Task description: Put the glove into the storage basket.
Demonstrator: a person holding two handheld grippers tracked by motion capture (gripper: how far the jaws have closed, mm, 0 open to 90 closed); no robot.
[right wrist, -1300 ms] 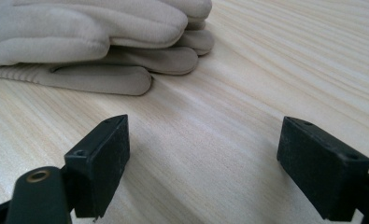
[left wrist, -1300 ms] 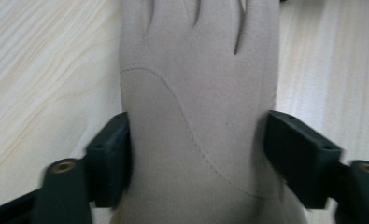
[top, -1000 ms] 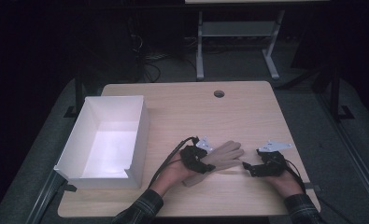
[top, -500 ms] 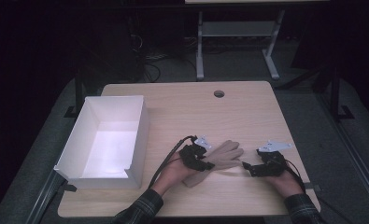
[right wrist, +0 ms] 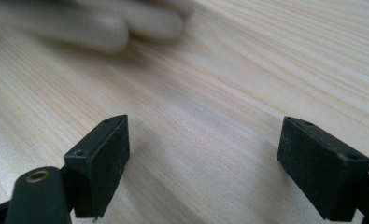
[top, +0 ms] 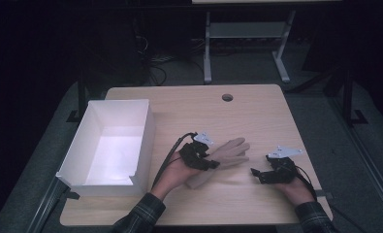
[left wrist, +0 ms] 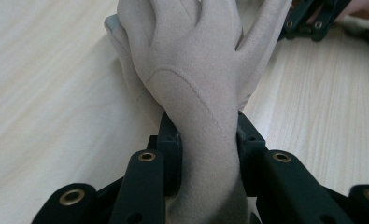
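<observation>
Beige suede-like fabric glove [top: 224, 158] lies flat on the light wooden table [top: 257, 121], lower centre of the high view, fingers pointing toward the right of the frame. Left claw [top: 213, 164] has it pinched at the wrist/cuff; in the left gripper view the jaws have just been closing and now press both sides of the cuff [left wrist: 205, 140], with the glove between them. Grasp looks done. Glove fingers look just clear of the tabletop, cuff end close to it, so lift is barely begun at best.

Right claw [top: 255, 174] rests at lower right of the high view, apart from the glove, jaws wide with nothing between them [right wrist: 203, 154]; blurred glove fingertips show at upper left of the right gripper view.

White open rectangular cardboard box [top: 82, 160] sits at left of the table, nothing in it. Likely left: lift glove, carry it left, drop it into the box. Judged early stage: pick made, transfer not yet done.
</observation>
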